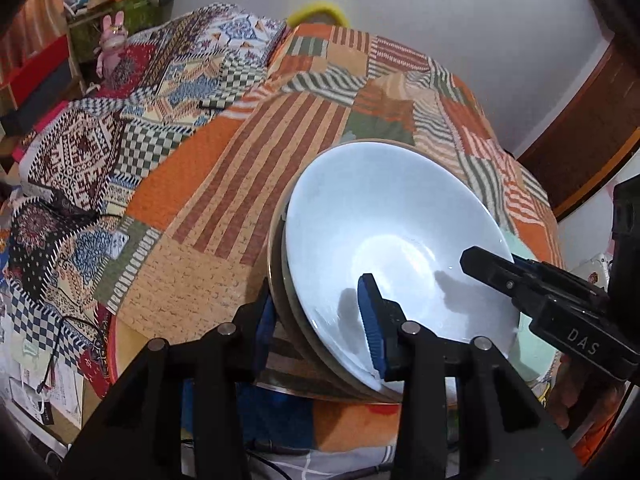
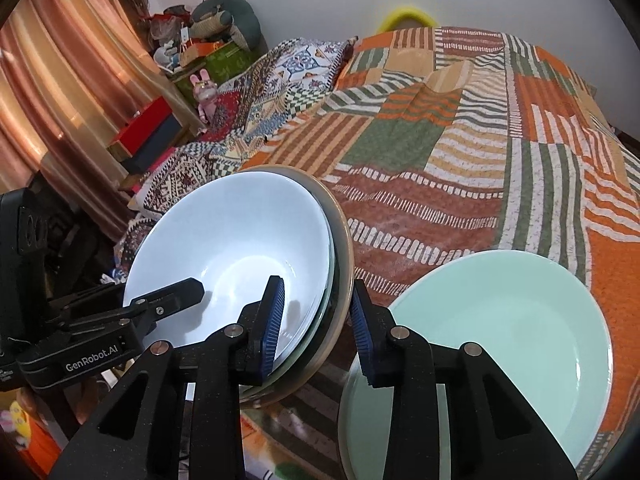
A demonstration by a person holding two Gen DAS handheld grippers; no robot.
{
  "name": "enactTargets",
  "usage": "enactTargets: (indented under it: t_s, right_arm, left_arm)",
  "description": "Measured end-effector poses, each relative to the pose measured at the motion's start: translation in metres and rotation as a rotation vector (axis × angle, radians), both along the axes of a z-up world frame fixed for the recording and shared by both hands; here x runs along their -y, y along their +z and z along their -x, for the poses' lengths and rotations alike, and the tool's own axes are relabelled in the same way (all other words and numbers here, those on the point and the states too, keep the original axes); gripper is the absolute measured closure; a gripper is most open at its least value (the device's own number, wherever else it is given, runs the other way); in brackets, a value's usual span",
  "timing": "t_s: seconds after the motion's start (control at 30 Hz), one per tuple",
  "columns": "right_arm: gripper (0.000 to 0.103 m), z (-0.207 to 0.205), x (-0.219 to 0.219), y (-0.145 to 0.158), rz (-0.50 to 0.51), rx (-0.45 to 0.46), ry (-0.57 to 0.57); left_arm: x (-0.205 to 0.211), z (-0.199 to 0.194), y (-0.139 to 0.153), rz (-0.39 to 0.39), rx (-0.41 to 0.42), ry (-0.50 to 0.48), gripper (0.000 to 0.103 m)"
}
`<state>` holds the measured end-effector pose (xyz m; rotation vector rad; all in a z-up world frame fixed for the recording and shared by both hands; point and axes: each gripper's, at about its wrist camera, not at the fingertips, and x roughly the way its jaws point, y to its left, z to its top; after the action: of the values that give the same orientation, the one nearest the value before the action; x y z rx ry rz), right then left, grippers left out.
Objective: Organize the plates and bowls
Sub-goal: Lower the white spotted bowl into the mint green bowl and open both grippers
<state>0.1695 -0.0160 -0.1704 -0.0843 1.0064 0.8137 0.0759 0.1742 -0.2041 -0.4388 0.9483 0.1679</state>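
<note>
A white bowl (image 1: pixel 384 216) sits on top of two nested plates, the lowest with a tan rim (image 1: pixel 276 264). The stack is tilted above the patchwork bedspread. My left gripper (image 1: pixel 316 304) is shut on the near rim of the stack, one blue pad inside the bowl and the other under the plates. My right gripper (image 2: pixel 316 300) clamps the same bowl (image 2: pixel 240 232) and plates from the opposite side, with its pads inside and outside the rim. Each gripper's finger shows in the other's view. A mint green plate (image 2: pixel 500 340) lies flat on the bed to the right.
The striped orange, green and brown bedspread (image 2: pixel 460 152) covers the bed. A second patterned blanket (image 1: pixel 80 152) lies crumpled at the left. Boxes and a pink toy rabbit (image 1: pixel 112 44) crowd the far left corner by a curtain (image 2: pixel 60 80). A wooden door frame (image 1: pixel 580 128) stands at the right.
</note>
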Motion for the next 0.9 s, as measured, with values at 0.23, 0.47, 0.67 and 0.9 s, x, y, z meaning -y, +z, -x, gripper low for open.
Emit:
enactTargets:
  t_s: [0.23,0.47,0.67,0.9]
  right_arm:
    - [0.073,0.005,0.02,0.022,-0.04,0.036,-0.03]
    - [0.073,0.006,0.049,0.038,-0.06,0.071,-0.069]
    - [0.073,0.008,0.078,0.043,-0.07,0.083,-0.119]
    - [0.073,0.009,0.112,0.041,-0.064,0.076,-0.181]
  left_arm:
    - [0.021,-0.001,0.025,-0.03,0.041,-0.037,0.063]
    - [0.053,-0.005,0.046,-0.053,0.079,-0.091,0.063]
    - [0.081,-0.013,0.054,-0.054,0.093,-0.14,0.063]
    - [0.115,-0.023,0.053,-0.066,0.079,-0.214,0.063]
